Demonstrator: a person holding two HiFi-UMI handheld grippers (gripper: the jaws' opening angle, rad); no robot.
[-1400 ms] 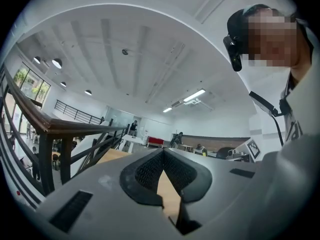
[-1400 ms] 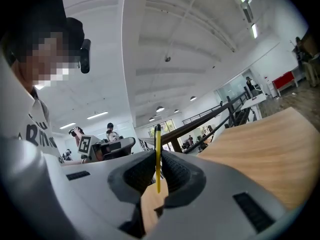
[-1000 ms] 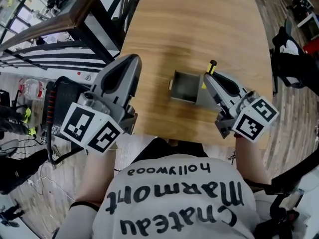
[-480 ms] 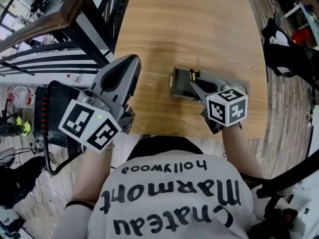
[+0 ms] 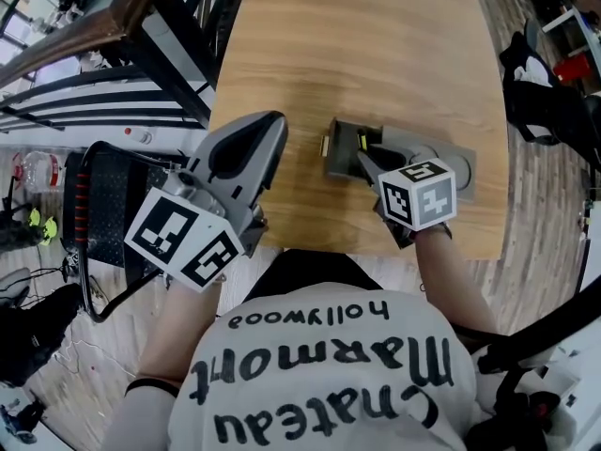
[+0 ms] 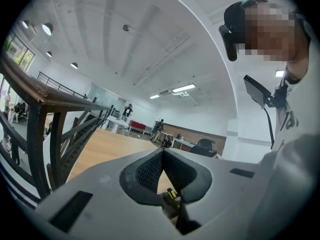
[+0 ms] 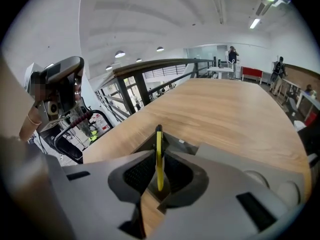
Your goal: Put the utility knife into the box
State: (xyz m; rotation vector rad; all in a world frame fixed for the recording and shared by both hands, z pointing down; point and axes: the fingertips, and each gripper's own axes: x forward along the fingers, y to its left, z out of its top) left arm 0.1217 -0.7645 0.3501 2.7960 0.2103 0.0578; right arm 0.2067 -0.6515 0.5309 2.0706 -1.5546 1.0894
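Right gripper (image 5: 366, 155) is clamped on the yellow utility knife (image 5: 362, 141). In the right gripper view the blade-thin body (image 7: 159, 139) stands edge-on between the pads, and its far end pokes beyond the right gripper's (image 7: 159, 160) tips.

The knife is held over the open dark grey box (image 5: 336, 161), which sits on the wooden table (image 5: 376, 45) near its near edge. Whether the knife touches the box floor cannot be determined.

Left gripper (image 5: 263, 134) is held off the table's left near corner, well apart from the box. Its tips meet (image 6: 162, 156) with nothing between them.
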